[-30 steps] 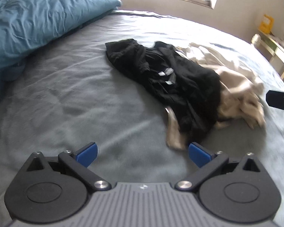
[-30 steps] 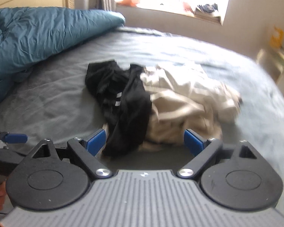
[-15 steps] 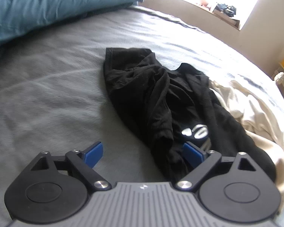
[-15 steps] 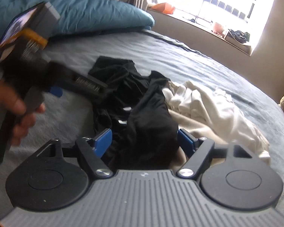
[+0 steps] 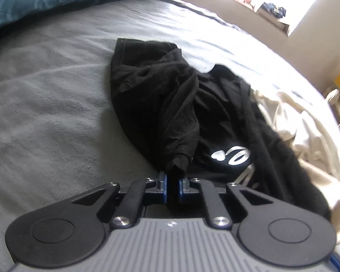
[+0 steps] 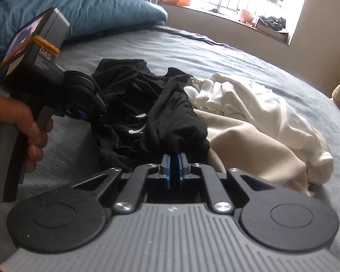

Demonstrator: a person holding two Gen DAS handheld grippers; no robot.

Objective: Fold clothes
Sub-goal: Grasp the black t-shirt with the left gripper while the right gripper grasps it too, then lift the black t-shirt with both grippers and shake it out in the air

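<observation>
While both of my grippers point down at the bed point(image 5: 45, 104), each one has a bunch of the black garment point(image 5: 156, 104) caught between its blue pads. My left gripper point(image 5: 172, 181) is closing, its jaws drawn narrow on a rolled fold at the near end of the black cloth, which stands up a little out of the pinch. My right gripper point(image 6: 175, 161) is clamped narrow on another bunched fold of the same garment, on its side nearest the cream clothes point(image 6: 256, 122). From the right wrist view I also see the left gripper's body at the left, gripped by a hand point(image 6: 15, 124), its fingers reaching into the black fabric. That garment lies crumpled about the middle of the grey bed, with white printed marks point(image 5: 231, 156) showing on its upper face. Cream and white clothes lie heaped just beside it, touching it and partly tucked beneath its edge. A teal duvet point(image 6: 86, 11) is piled along the far left edge of the bed, well apart from the clothes.
</observation>
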